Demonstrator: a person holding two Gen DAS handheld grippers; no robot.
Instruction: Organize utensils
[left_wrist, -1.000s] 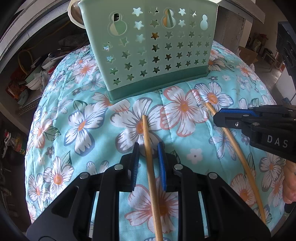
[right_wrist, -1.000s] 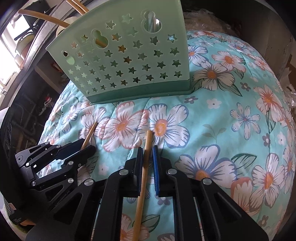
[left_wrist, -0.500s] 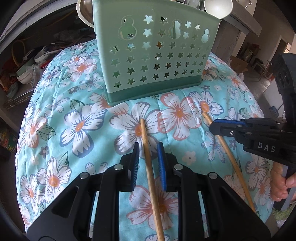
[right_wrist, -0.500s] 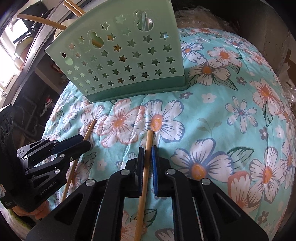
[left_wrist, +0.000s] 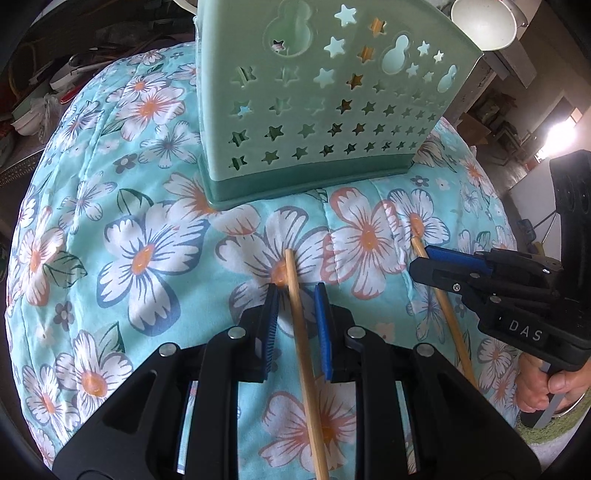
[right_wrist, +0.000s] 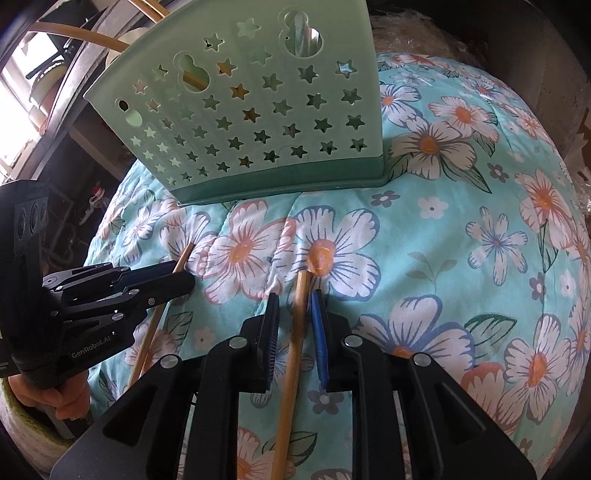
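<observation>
Mint-green plastic, punched with star holes, is forming the utensil holder (left_wrist: 325, 107) that is standing upright on the floral quilt (left_wrist: 147, 258), with a darker green band around its base. Two bamboo chopsticks are lying on the quilt in front of it, well apart from each other and both short of the holder's base. The left gripper (left_wrist: 295, 291) is pointing down at the left chopstick (left_wrist: 301, 332), which is running between its blue pads; the jaws are standing slightly spread, a gap showing on each side of the stick, so nothing is being pinched. The right gripper (right_wrist: 293, 299) is straddling the right chopstick (right_wrist: 293, 343) in the same way; its jaws are opening, and the stick is lying between them, close to the right-hand pad, with clear space on the other side. Seen from the left wrist, a hand (left_wrist: 546, 387) is gripping the handle of the right tool. Through the holder's cut-outs, more sticks (right_wrist: 195, 79) are showing inside.
</observation>
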